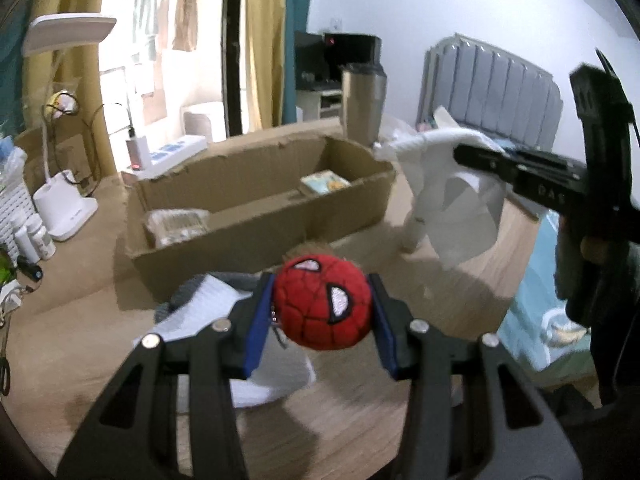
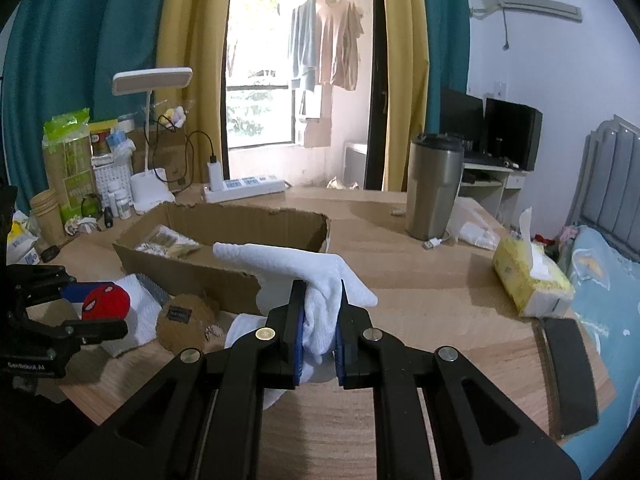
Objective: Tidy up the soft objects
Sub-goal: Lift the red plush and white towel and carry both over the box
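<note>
My left gripper (image 1: 323, 304) is shut on a red Spider-Man plush ball (image 1: 322, 300) and holds it above the wooden table; it also shows in the right wrist view (image 2: 105, 300). My right gripper (image 2: 319, 312) is shut on a white sock (image 2: 296, 268), which hangs from it in the air; in the left wrist view the sock (image 1: 444, 200) dangles to the right of the cardboard box (image 1: 256, 200). A white cloth (image 1: 200, 308), a grey knit piece (image 1: 188, 288) and a brown plush (image 2: 188, 316) lie on the table in front of the box.
The open box (image 2: 224, 236) holds packets. A steel tumbler (image 2: 432, 188), a tissue pack (image 2: 528, 280), a power strip (image 2: 244, 188), a desk lamp (image 2: 148, 188) and bottles stand around it. A bed (image 2: 600, 264) is at the right.
</note>
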`<state>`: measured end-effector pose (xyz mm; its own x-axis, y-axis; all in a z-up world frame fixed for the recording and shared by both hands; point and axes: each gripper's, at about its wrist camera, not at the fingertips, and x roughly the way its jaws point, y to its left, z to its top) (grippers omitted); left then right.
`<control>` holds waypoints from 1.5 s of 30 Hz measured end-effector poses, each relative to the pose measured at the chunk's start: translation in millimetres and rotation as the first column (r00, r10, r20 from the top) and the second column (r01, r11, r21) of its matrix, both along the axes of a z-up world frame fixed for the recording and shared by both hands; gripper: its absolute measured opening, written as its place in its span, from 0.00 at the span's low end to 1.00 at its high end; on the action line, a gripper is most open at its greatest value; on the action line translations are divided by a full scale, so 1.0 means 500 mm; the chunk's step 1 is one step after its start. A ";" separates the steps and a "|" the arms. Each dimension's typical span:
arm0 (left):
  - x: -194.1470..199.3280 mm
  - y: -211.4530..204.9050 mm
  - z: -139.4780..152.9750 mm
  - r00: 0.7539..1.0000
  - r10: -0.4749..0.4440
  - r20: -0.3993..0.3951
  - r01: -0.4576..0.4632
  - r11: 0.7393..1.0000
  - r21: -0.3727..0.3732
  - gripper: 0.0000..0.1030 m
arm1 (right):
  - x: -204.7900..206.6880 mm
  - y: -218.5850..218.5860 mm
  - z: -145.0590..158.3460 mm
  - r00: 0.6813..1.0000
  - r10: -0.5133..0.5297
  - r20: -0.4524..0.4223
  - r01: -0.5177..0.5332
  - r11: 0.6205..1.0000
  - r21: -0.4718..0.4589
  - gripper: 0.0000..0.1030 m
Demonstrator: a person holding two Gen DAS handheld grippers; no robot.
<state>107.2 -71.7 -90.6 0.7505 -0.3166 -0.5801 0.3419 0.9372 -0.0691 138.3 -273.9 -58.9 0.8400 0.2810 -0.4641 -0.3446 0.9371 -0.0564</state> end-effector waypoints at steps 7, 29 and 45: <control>-0.007 0.046 0.027 0.997 0.064 0.049 -0.061 0.995 -0.074 0.45 | -0.007 0.008 0.029 0.999 0.006 0.036 -0.006 1.000 -0.003 0.13; -0.006 0.108 0.089 0.980 0.134 0.150 -0.114 0.984 -0.135 0.45 | -0.007 0.048 0.115 0.985 0.058 0.160 -0.060 0.998 0.010 0.13; 0.014 0.121 0.102 0.974 0.146 0.172 -0.120 0.981 -0.150 0.45 | 0.002 0.085 0.152 0.969 0.121 0.217 -0.127 0.992 0.011 0.13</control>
<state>114.0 -11.5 -39.4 0.8800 -0.2741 -0.3879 0.2335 0.9608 -0.1493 139.5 -231.3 17.2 0.8773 0.3982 -0.2681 -0.4404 0.8898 -0.1197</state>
